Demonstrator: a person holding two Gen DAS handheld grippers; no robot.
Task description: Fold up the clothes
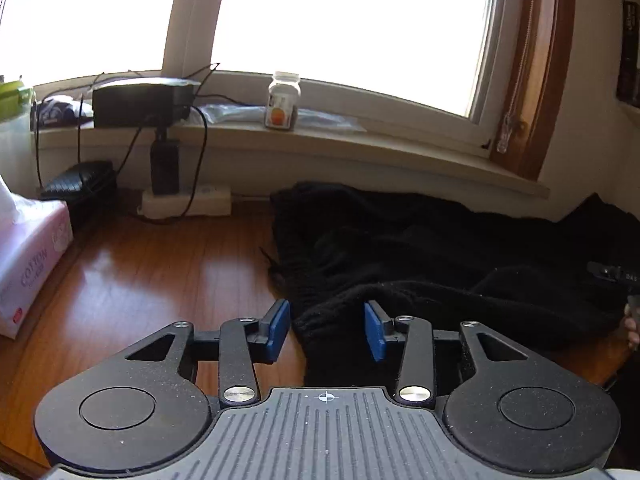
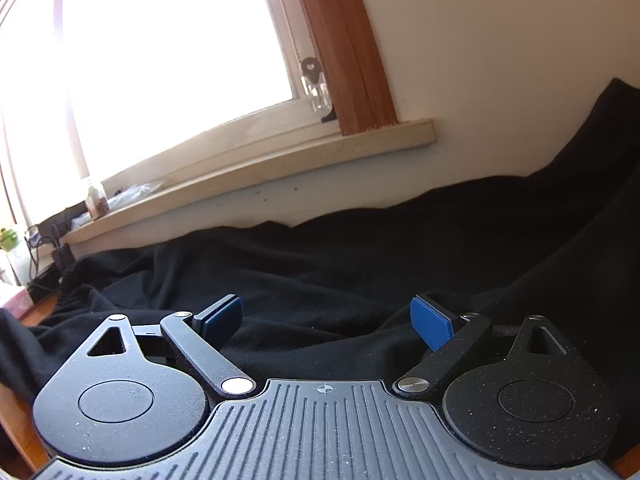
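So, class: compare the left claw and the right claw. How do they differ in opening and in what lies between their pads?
The left claw stands about half open; the right claw is spread wide. A ribbed edge of the black garment lies between the left claw's pads without being pinched; the right claw has only flat cloth beneath it. Both have blue pads and grip nothing.

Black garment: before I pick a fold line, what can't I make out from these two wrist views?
- Black garment: its type and outline; the left wrist view's right edge cuts it off, and the right wrist view shows only dark folds.
- Left tool: cloth lies between its blue pads; contact is unclear.
- Jar label: too small.
- Outside the window: overexposed.
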